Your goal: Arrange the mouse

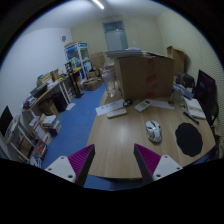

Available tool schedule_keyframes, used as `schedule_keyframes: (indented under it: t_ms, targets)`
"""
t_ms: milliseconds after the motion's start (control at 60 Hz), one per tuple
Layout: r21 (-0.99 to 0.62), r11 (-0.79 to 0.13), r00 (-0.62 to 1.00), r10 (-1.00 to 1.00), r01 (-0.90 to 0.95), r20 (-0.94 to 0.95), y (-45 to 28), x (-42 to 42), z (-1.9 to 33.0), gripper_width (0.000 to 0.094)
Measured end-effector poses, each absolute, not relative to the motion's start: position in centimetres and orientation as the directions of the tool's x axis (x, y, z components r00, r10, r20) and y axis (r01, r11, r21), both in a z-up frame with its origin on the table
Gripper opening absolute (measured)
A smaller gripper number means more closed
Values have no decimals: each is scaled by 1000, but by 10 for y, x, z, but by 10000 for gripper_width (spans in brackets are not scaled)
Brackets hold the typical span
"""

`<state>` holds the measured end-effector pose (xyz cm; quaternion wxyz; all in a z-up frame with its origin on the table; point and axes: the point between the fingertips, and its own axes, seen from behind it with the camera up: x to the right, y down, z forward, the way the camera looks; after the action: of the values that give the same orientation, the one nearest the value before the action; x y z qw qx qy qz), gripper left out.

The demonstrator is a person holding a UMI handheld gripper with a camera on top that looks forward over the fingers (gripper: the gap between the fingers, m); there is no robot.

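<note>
The gripper hangs above the near edge of a wooden table, its two fingers spread wide apart and grasping nothing. The left finger's magenta pad and the right finger's magenta pad stand well apart, with bare tabletop showing between them.

The mouse lies on the table beyond the fingers, a little to the right of the right finger and clear of it. It is pale grey or white, and its long axis runs roughly near to far, tilted slightly. Which end is the front is too small to tell. Just to its right sits a round black mouse mat, dark and oval in this view; the mouse rests on the wood beside the mat, not on it, and whether they touch is hard to make out.

Farther back on the table lie several white sheets or flat items, and behind them stands a large brown cardboard box. At the far right a dark monitor rises near the table's edge.

To the left of the table the floor is blue. Along the left wall run low shelves crowded with small objects, and farther back stands a cabinet with coloured things on it. In the far wall is a pale door, and a strip light glows on the ceiling.
</note>
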<state>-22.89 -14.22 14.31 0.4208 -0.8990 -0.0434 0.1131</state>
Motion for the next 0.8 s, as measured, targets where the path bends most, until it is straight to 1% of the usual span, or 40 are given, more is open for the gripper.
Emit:
schedule_keyframes:
  t_ms: [167,333,400,550,667,800]
  targets:
    - [-776,-630,978,141,-29,-151,-137,-227,146,812]
    - [-764,-644,988,89,-38,-124,-130,-197,130,813]
    - [-757,-652,992,71,-34,-106,-122,-179,119,812]
    - [-749,-662,996,49,-22,-73,-89,-135,80,814]
    - [-757,-654,997,70,22,-31,-44,-103,50,814]
    - [-749,-660,992,119,58,-28,2,-91,19,809]
